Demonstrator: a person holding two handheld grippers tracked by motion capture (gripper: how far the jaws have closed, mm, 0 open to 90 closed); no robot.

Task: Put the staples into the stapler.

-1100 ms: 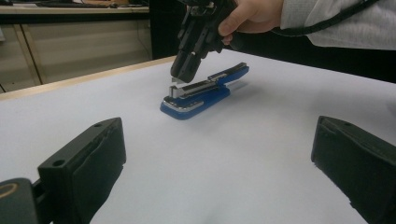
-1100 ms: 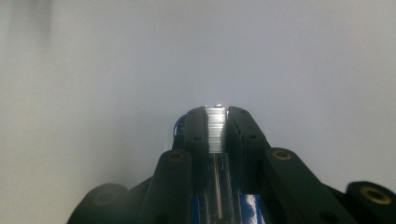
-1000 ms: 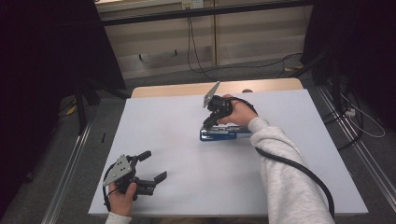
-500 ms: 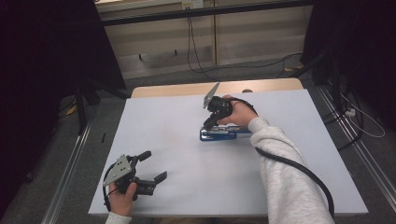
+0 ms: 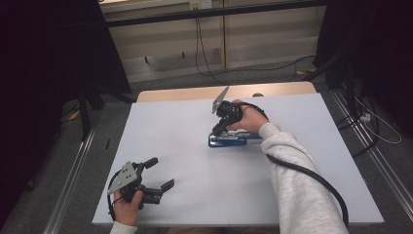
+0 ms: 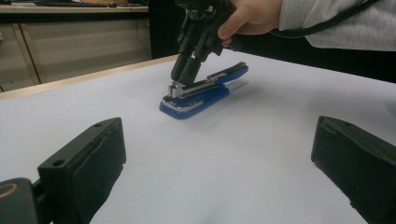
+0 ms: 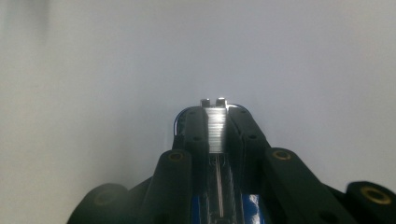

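Covering the desk (image 5: 160, 126), a white sheet gives a plain work surface. Right tool (image 5: 217, 130), at far centre, is clamped on the metal staple rail of the open blue stapler (image 5: 233, 141), which lies flat there, apparently for loading. Left tool (image 5: 158, 175) rests near left, jaws apart, empty, clear of the work.

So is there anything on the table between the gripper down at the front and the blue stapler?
Nothing: between the left gripper and the stapler there's just bare white table, seen in the high view.
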